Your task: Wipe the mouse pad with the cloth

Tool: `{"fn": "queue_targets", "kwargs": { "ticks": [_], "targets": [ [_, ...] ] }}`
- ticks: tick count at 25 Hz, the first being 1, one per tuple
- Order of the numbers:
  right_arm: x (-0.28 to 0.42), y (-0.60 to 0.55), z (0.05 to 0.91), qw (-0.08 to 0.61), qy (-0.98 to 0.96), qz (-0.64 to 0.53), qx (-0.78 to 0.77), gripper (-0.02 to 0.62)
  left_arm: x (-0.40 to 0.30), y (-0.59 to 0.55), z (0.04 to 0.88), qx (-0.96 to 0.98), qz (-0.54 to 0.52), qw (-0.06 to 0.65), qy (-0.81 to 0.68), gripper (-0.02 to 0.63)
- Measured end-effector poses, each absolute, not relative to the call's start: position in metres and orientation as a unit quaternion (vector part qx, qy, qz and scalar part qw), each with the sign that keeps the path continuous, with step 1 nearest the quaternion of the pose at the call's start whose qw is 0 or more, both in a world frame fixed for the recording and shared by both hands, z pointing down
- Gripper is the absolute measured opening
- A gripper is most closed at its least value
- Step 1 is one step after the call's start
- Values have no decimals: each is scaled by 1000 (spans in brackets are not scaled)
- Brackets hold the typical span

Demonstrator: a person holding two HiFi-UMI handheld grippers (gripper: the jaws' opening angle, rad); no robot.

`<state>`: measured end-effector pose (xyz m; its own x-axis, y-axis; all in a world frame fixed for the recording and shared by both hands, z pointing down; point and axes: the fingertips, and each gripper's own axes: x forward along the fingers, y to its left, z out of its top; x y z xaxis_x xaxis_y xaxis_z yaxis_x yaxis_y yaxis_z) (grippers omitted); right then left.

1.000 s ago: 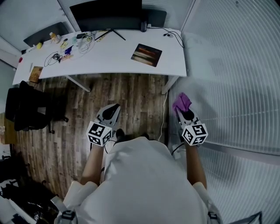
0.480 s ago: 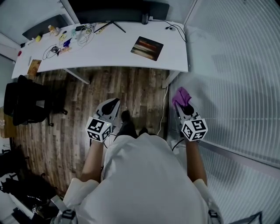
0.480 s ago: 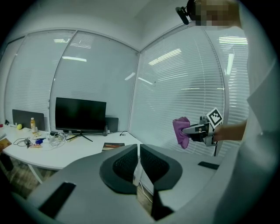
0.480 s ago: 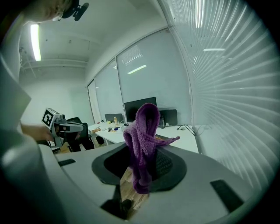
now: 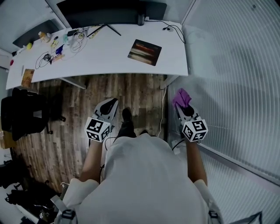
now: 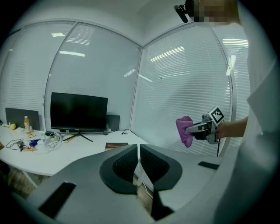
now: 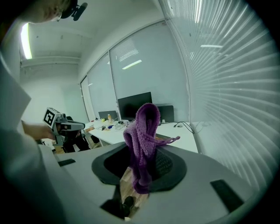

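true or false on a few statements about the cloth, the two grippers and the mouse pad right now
1. The right gripper holds the purple cloth. True.
2. The cloth is touching the mouse pad. False: the pad lies on the white desk, far from the cloth.
3. The left gripper grips a cable. False: its jaws are together with nothing between them.
4. A dark monitor stands at the desk's back edge. True.
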<state>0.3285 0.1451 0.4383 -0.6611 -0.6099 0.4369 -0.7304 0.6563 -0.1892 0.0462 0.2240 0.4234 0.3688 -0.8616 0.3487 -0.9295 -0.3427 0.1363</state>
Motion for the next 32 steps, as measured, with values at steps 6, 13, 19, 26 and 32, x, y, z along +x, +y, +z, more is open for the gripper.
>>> {"fn": "queue_targets", "kwargs": {
  "ticks": [6, 13, 19, 26, 32],
  "targets": [
    [300, 108, 447, 187, -883, 187, 387, 127, 12, 181, 437, 820, 119, 165, -536, 31],
    [258, 72, 457, 205, -872, 199, 398, 127, -39, 138, 455, 824, 135, 177, -520, 31],
    [229, 45, 454, 213, -865, 193, 411, 127, -78, 106, 454, 831, 129, 175, -512, 31],
    [216, 13, 452, 226, -860, 189, 416, 127, -91, 82, 455, 837, 124, 176, -504, 31],
    [218, -17, 470, 242, -855, 205, 410, 127, -85, 67, 466, 833, 126, 188, -505, 31]
  ]
}}
